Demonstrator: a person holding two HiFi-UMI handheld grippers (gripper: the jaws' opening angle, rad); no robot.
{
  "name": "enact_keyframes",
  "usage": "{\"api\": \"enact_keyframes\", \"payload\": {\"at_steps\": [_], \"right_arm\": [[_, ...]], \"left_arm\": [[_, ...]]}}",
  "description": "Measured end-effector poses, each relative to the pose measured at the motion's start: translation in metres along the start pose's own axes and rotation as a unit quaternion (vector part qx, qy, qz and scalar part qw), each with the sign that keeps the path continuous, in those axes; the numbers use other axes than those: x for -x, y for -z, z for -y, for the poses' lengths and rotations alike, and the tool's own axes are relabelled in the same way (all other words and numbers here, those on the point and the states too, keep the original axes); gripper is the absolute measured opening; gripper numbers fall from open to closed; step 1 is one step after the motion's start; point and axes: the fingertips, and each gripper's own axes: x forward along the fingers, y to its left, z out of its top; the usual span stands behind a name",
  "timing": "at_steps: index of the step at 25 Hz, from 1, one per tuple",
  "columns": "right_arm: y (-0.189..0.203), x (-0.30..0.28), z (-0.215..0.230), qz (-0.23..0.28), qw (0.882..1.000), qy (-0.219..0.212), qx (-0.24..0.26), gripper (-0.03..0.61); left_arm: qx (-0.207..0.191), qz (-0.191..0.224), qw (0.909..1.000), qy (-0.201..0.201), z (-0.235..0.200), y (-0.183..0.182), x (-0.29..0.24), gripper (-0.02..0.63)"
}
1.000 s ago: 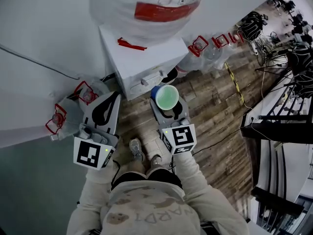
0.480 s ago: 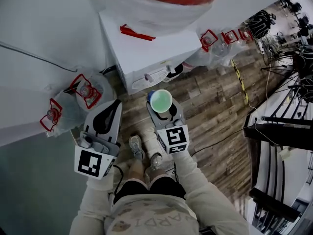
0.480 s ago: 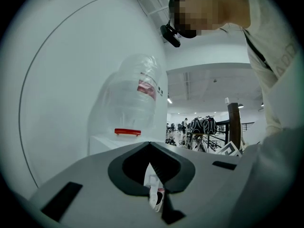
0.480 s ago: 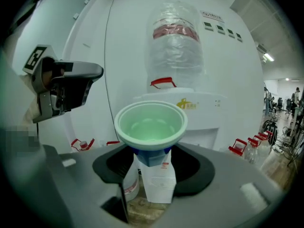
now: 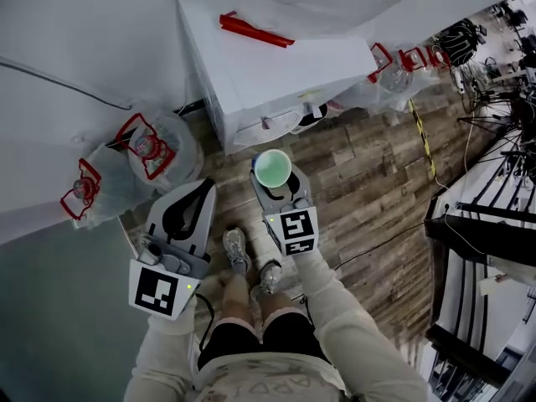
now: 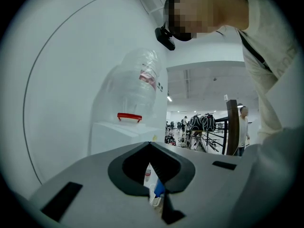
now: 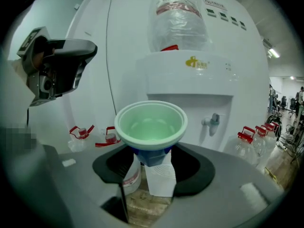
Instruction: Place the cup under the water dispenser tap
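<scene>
My R claw (image 5: pixel 275 182), tipped slightly down, grips the upright cup (image 7: pixel 151 127) short of the dispenser tap (image 7: pixel 214 119); L claw (image 5: pixel 203 188) closed, empty, alongside.

Wood-plank floor (image 5: pixel 360 170). White water dispenser (image 5: pixel 268 74) stands on it, just ahead of the right gripper (image 5: pixel 280 193). Two red-capped water jugs (image 5: pixel 155 149) sit left of and beyond the left gripper (image 5: pixel 201 189). More jugs (image 5: pixel 394 69) far right of dispenser. Person's shoes (image 5: pixel 236 249) between both grippers. Black cable (image 5: pixel 377 239) right of right gripper.

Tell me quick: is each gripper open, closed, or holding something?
Left gripper: closed, empty.
Right gripper: closed on the cup.
</scene>
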Motion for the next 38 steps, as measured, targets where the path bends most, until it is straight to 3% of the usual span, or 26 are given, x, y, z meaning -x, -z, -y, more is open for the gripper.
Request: {"api": "enact_keyframes", "payload": {"at_steps": [14,24,38], "right_arm": [[0.082,-0.069,0.032,-0.037,0.998,0.029,-0.031,0.255],[0.114,-0.109,0.044,-0.056,0.997,0.042,-0.020,0.255],[0.142,-0.146,0.061,-0.091,0.993,0.063,-0.030,0.256]], "left_arm": [[-0.006,-0.012,0.9999,-0.003,-0.017,0.054,0.001,0.005],[-0.018,-0.030,0.9990,0.028,-0.011,0.086,-0.003,0.006],[-0.003,-0.045,0.9989,0.014,-0.027,0.112,0.010,0.005]]}}
